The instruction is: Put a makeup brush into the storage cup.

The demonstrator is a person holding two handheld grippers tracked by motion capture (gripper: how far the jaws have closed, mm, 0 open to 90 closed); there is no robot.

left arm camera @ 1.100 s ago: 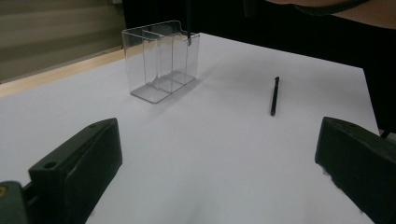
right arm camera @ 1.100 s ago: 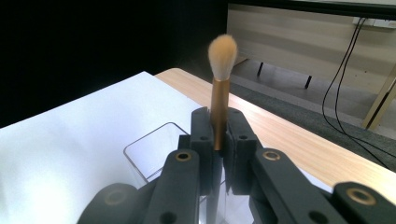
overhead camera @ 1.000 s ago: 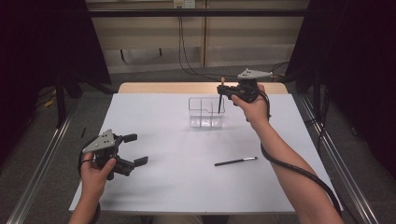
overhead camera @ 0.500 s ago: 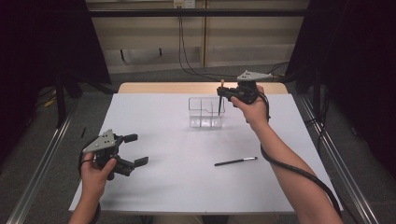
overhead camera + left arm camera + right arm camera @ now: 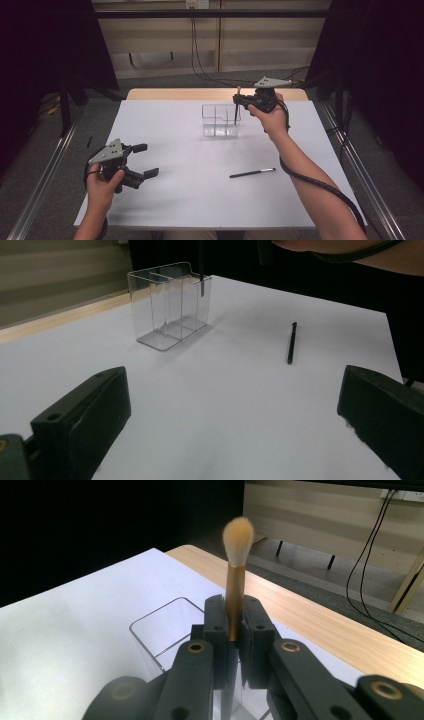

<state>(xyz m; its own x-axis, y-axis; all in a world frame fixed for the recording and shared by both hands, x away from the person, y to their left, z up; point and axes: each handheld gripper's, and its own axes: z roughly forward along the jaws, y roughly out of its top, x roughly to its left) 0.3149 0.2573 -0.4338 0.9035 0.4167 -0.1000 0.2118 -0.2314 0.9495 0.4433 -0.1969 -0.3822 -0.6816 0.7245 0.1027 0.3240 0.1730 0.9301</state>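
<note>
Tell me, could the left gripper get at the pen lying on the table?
Probably yes: the left gripper is open, and only bare table lies between it and the pen.

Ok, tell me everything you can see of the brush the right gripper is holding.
The brush is a slim makeup-type brush: pale, fluffy bristle tip, gold-coloured metal-looking ferrule, thin dark handle. It stands upright, bristles up, clamped at the ferrule by the shut right gripper. Its handle hangs down over the right end of the clear organizer; whether the tip touches the organizer I cannot tell.
</note>
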